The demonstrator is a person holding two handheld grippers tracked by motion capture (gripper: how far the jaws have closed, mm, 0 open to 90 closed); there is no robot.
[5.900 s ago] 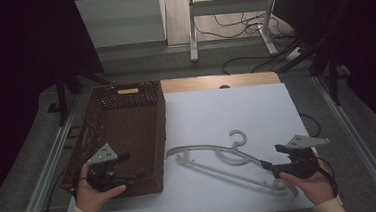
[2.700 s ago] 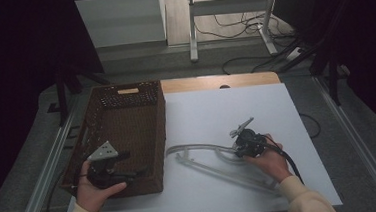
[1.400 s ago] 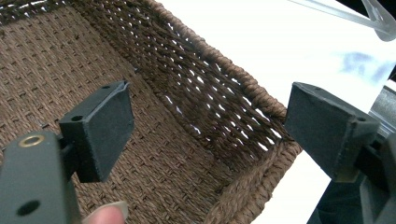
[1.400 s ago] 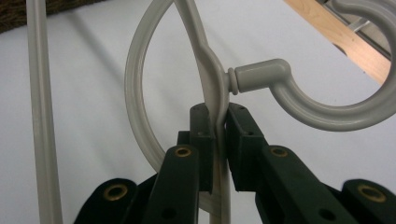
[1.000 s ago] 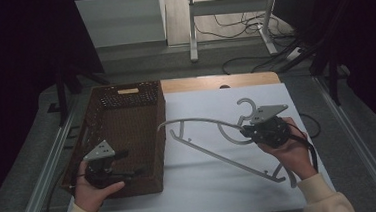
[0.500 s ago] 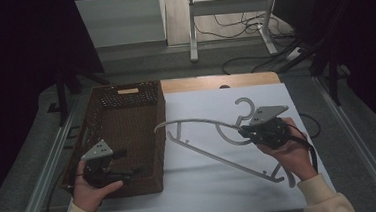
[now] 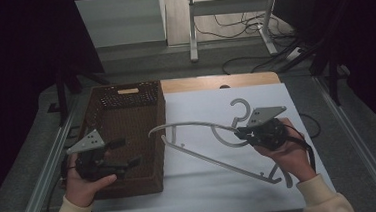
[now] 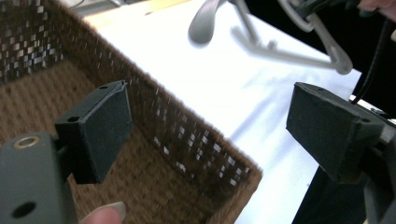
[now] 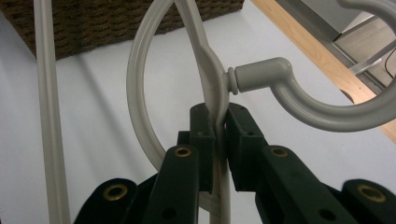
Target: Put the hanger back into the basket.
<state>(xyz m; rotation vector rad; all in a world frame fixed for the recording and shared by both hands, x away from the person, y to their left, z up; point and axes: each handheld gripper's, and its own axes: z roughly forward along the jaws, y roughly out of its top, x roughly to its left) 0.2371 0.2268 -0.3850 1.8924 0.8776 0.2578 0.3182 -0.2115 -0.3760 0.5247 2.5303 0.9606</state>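
A grey plastic clothes hanger (image 7: 204, 150) is lifted above the white table (image 7: 207, 190), one end reaching toward the basket. My right gripper (image 7: 245, 132) is shut on the hanger (image 9: 212, 88) just below its hook (image 9: 322, 105). A brown wicker basket (image 7: 127, 120) stands at the table's left, and its rim (image 8: 187, 135) runs between my left jaws. My left gripper (image 7: 131, 151) is open at the basket's near right corner, one jaw inside the basket and one outside. The hanger (image 8: 261, 32) hangs beyond it.
A wooden strip (image 7: 214, 82) borders the table's far edge. Metal rails (image 7: 45, 171) run along both sides of the table. A metal stand (image 7: 229, 13) and cables (image 7: 242, 57) lie on the floor behind.
My right gripper reached the hanger, shut on it near the hook and lifted it up and to the right. The left gripper has stayed at the basket's near right corner.
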